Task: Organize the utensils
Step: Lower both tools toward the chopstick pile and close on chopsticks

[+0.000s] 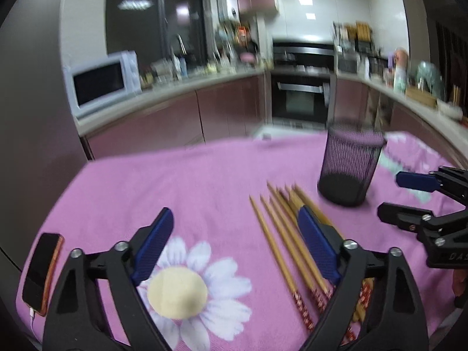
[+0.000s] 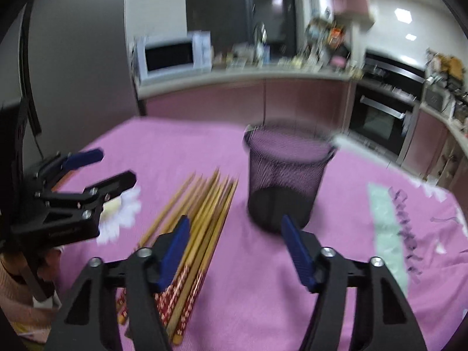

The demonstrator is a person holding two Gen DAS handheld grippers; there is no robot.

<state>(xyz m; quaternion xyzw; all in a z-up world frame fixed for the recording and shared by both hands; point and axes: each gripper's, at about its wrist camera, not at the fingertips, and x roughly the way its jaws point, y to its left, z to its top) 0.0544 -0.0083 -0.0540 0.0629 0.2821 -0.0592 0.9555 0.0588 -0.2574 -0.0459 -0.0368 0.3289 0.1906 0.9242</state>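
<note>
Indoors, at a kitchen bench (image 1: 117,193) draped in a pink cloth (image 2: 204,143) printed with a white daisy (image 1: 187,289), two hand-held grippers hang over a bundle of wooden chopsticks (image 1: 280,234). The chopsticks lie flat and side by side on the cloth, pointed tips toward the far edge, red patterned ends toward the cameras. Just beyond their tips and a little to the right stands an upright black mesh cup (image 2: 285,181), apart from them and with nothing visible inside.

The left hand-held gripper (image 1: 237,242) has its blue pads spread wide, one over the daisy, the other in front of the chopsticks; nothing sits between them and it holds nothing. The right hand-held gripper (image 2: 235,248) is also parted, somewhat less widely, its left pad over the chopsticks and its right pad in front of the base of the cup; it grips nothing either. Each gripper shows at the edge of the other's view, the two side by side.

A phone (image 1: 44,272) in an orange case lies near the cloth's left edge with a white cable plugged in. Behind, blurred, a white microwave (image 1: 102,82) sits on the counter and a built-in oven (image 1: 301,99) fills the corner.
</note>
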